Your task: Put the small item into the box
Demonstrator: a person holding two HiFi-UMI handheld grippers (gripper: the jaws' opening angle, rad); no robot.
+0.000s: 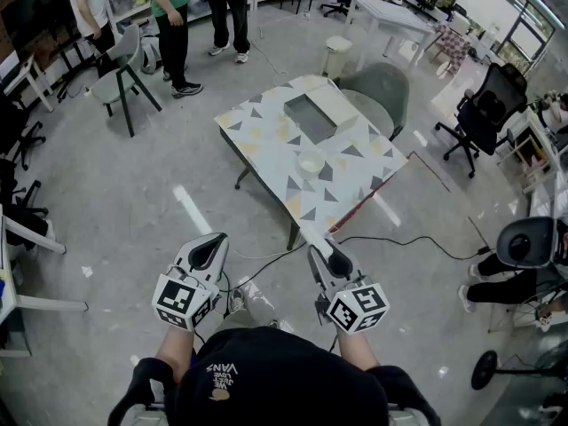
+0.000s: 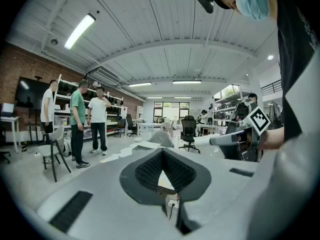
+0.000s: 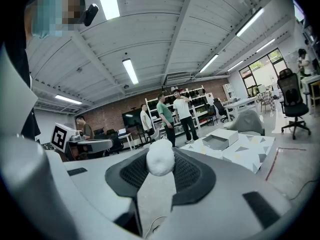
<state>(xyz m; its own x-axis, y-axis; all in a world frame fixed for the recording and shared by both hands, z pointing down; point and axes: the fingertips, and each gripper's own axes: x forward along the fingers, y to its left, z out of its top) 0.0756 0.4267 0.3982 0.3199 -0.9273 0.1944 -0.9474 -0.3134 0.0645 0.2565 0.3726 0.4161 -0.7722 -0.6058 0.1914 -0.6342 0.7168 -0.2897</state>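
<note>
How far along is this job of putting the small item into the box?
Done: the small white item is picked up. In hand: the right tongs pinch it, away from the table. Left: carry it over and drop it into the open box.

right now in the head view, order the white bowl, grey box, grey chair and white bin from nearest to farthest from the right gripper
From the right gripper:
1. white bowl, near the table's middle
2. grey box, on the table's far side
3. grey chair, just behind the table
4. white bin, on the floor beyond the chair
</note>
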